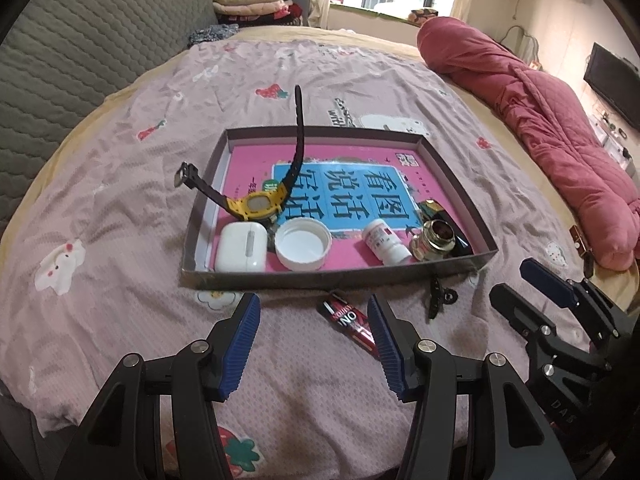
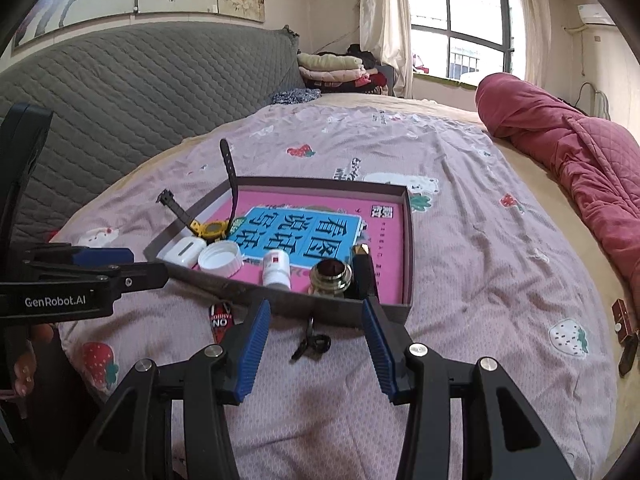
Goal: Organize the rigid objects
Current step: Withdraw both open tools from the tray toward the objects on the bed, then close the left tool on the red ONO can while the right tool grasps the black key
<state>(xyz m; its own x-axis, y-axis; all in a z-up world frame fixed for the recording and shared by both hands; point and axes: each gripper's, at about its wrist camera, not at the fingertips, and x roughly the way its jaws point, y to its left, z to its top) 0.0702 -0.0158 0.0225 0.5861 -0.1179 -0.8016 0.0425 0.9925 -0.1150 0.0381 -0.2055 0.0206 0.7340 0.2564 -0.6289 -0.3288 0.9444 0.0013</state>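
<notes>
The left gripper [image 1: 314,316] is open and holds nothing; a red-and-black tube [image 1: 349,322] lies on the bed sheet [image 1: 120,200] between its fingers, toward 1 o'clock. The right gripper [image 2: 316,320] is also open, with a black hair clip [image 2: 310,344] lying between its fingers, untouched. Just behind both, at 12 o'clock, the shallow cardboard tray [image 1: 320,278] holds a white earbud case [image 1: 241,246], a white cap [image 1: 303,249], a small white bottle [image 1: 386,245], a brass-coloured jar [image 1: 434,245] and a yellow watch [image 1: 258,204] with one strap upright. Farther, at 2 o'clock, a red quilt [image 1: 540,120] lies rolled; a window [image 2: 460,20] stands behind.
</notes>
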